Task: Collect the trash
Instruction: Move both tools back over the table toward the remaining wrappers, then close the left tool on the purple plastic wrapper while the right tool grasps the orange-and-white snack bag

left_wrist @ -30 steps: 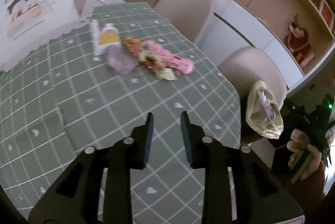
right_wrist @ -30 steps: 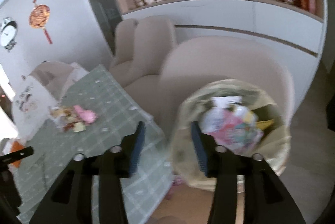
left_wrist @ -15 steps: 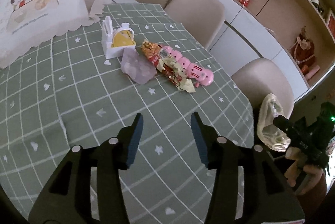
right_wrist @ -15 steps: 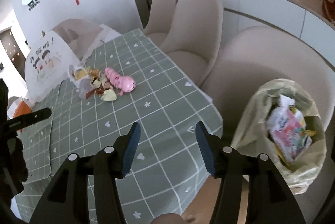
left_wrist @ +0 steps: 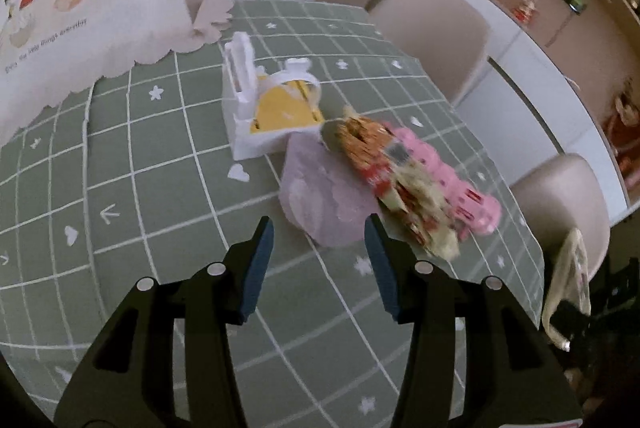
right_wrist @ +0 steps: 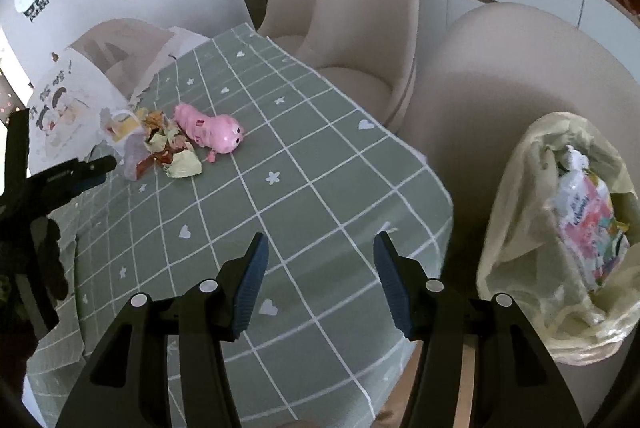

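Green checked cloth covers the surface point(left_wrist: 168, 212), on which a cluster of trash lies: a lilac crumpled wrapper point(left_wrist: 320, 196), a red-and-gold snack wrapper point(left_wrist: 384, 164), and a white-and-yellow carton point(left_wrist: 268, 108) behind them. Touching the snack wrapper's far side is a pink toy point(left_wrist: 452, 180). Left claw point(left_wrist: 318, 252) hovers just short of the lilac wrapper, spread, nothing between its blue pads. Right claw point(right_wrist: 318, 268) hangs over the surface's near corner, likewise spread and empty. Beside it, off the surface, a yellowish translucent trash bag point(right_wrist: 516, 228) holds a colourful packet point(right_wrist: 588, 224). Beige chairs point(right_wrist: 360, 28) line the far edge.
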Demonstrator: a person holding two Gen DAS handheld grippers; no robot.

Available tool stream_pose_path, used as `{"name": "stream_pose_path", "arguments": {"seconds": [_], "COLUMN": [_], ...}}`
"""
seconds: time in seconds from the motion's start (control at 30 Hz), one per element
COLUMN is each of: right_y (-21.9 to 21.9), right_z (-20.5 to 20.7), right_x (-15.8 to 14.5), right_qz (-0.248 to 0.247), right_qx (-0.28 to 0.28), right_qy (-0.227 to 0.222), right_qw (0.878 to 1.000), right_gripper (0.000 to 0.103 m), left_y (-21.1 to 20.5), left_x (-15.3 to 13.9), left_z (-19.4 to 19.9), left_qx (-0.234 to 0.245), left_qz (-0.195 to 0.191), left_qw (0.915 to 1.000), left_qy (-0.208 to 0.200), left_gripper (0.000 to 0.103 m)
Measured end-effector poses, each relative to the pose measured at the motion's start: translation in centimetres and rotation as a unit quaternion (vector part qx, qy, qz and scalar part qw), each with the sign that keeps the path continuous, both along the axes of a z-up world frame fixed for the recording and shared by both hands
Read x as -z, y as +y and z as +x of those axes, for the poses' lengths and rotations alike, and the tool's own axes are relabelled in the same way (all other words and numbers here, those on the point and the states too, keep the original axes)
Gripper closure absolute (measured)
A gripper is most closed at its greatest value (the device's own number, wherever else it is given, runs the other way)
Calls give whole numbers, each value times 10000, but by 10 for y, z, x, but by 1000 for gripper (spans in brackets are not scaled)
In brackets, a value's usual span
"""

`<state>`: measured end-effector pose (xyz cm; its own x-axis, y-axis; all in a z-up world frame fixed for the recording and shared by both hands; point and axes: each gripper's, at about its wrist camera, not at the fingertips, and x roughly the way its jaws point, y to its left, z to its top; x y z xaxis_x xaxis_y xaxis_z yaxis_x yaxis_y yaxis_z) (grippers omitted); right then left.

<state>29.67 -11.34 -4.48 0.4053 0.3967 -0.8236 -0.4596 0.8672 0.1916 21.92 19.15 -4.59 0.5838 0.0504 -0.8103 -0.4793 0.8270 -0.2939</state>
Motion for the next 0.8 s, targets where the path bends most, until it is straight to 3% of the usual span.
{"name": "stream_pose_path", "arguments": {"seconds": [0.13, 0.3, 0.43, 0.67, 0.8], "right_y": [22, 43, 56, 82, 106], "right_z": [6, 14, 14, 19, 21], "right_x": [6, 19, 20, 20, 13], "right_qz": [5, -104, -85, 81, 41], "right_qx": [-249, -391, -501, -588, -708], "right_qy": [16, 146, 114, 255, 121], "right_qw": [9997, 9991, 9986, 9979, 9974], "right_gripper": [51, 51, 51, 51, 51], "left_y": [4, 2, -5, 2, 6], "left_x": [11, 18, 15, 5, 3], "left_z": [17, 26, 17, -21, -36], "left_qx": [-120, 33, 293, 478, 571], "left_qz": [126, 99, 62, -149, -220], "left_qw": [9997, 9994, 9991, 9980, 9972], "left_qy": [166, 320, 311, 388, 442], "left_gripper": [61, 92, 98, 99, 99]}}
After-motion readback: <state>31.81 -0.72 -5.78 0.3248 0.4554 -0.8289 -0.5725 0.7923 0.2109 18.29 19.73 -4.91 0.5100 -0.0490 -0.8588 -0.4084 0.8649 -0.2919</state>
